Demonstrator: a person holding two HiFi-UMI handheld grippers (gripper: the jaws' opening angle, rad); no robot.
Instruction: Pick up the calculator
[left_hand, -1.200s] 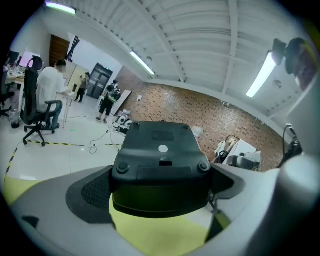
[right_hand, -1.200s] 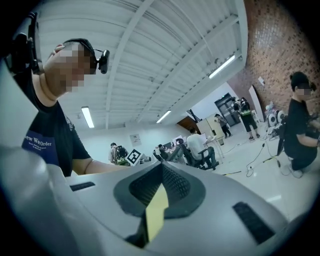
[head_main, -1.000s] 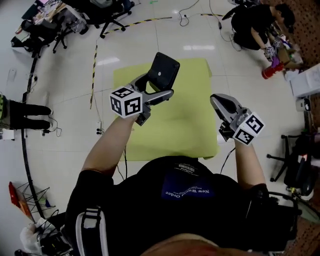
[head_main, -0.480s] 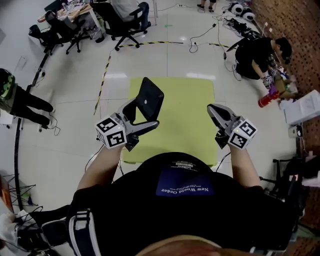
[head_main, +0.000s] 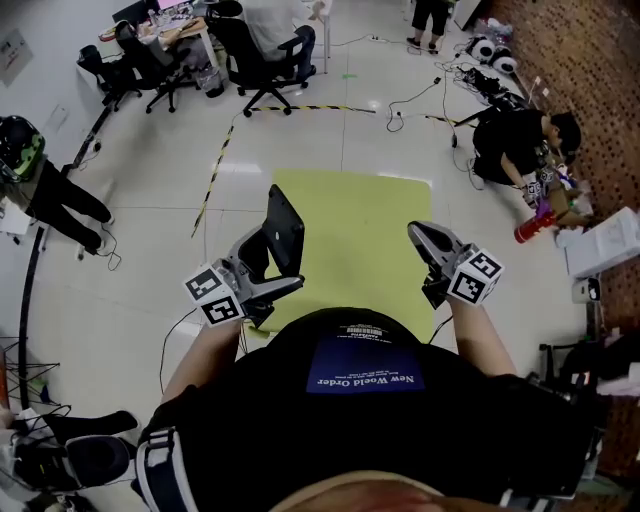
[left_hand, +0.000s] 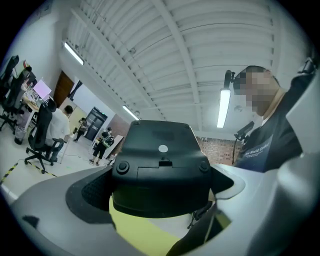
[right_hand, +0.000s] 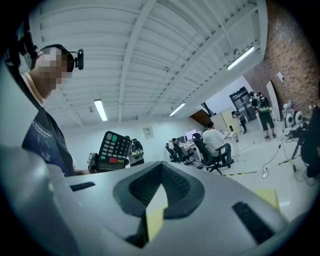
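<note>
The calculator fills the left gripper; the yellow mat lies open.

The calculator shows only its back, left of centre; the mat has its near edge hidden behind the person.

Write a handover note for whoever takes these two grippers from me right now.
Left gripper: shut on the calculator, held upright in the air above the yellow mat, with its back toward that gripper's camera.
Right gripper: jaws together, holding nothing, raised beside the mat's right side.
Done: the calculator is gripped and lifted off the mat.
Left: nothing of the pick itself; probably just hold the grip steady.
</note>
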